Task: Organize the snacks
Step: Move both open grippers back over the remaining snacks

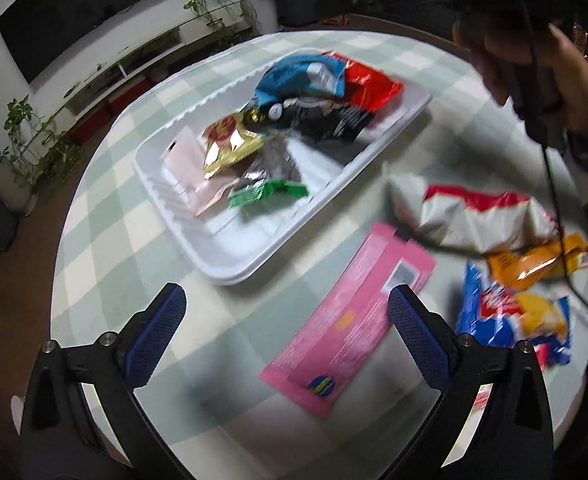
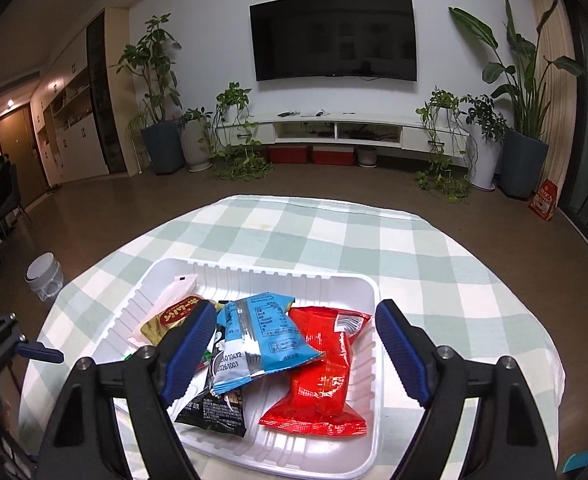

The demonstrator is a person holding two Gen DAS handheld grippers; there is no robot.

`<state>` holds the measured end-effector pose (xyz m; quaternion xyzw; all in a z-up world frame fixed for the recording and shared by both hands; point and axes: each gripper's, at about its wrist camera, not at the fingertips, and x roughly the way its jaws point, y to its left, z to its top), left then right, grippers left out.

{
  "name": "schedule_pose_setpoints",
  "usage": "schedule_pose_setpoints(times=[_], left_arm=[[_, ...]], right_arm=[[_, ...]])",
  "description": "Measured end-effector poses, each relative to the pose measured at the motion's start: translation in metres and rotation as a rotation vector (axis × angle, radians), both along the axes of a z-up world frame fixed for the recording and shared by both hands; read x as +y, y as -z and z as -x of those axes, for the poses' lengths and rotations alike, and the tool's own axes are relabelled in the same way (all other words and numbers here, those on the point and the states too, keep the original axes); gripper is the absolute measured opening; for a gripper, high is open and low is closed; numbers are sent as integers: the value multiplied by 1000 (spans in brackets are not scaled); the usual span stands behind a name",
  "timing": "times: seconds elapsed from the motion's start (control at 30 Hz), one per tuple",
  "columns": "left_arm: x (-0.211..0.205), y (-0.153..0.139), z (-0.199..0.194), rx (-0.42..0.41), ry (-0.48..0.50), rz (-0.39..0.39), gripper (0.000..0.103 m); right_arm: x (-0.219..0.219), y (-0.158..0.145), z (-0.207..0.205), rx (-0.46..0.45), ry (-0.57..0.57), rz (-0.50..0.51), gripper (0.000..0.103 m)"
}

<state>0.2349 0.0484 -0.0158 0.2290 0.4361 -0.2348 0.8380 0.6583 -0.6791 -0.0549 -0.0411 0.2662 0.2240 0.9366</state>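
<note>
Below right claw [image 2: 286, 354]: red packet [image 2: 322, 380]

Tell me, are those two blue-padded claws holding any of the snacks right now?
No. The left gripper hangs open above the pink packet, and the right gripper hangs open over the white tray. Neither has a snack pinched between its pads.

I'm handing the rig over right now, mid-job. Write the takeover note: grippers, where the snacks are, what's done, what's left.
Left gripper: open, empty, above the pink packet.
Right gripper: open, empty, over the white tray.
Done: the tray holds the red bag, blue bag, black packet, gold packet, green packet and pale pink packet.
Left: on the table, the pink packet, white-and-red bag, orange packet and blue-and-yellow bag.
</note>
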Motion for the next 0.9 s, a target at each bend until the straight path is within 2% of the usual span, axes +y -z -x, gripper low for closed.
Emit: schedule_pose_setpoints(times=[0.27, 0.37, 0.5, 0.67, 0.77, 0.9], left_arm=[[-2, 15, 17, -42, 66, -28, 103], [-8, 17, 14, -29, 79, -62, 103], [-10, 27, 8, 38, 50, -122, 103], [-8, 26, 5, 79, 42, -74, 103], [-11, 32, 4, 102, 58, -98, 103], [-11, 33, -2, 107, 59, -88, 103]], right_arm=[[0, -2, 2, -1, -16, -6, 84], [1, 0, 2, 1, -23, 1, 84], [2, 0, 3, 0, -26, 5, 84], [3, 1, 3, 5, -28, 4, 84], [5, 2, 3, 12, -31, 3, 84], [6, 2, 4, 13, -36, 8, 84]])
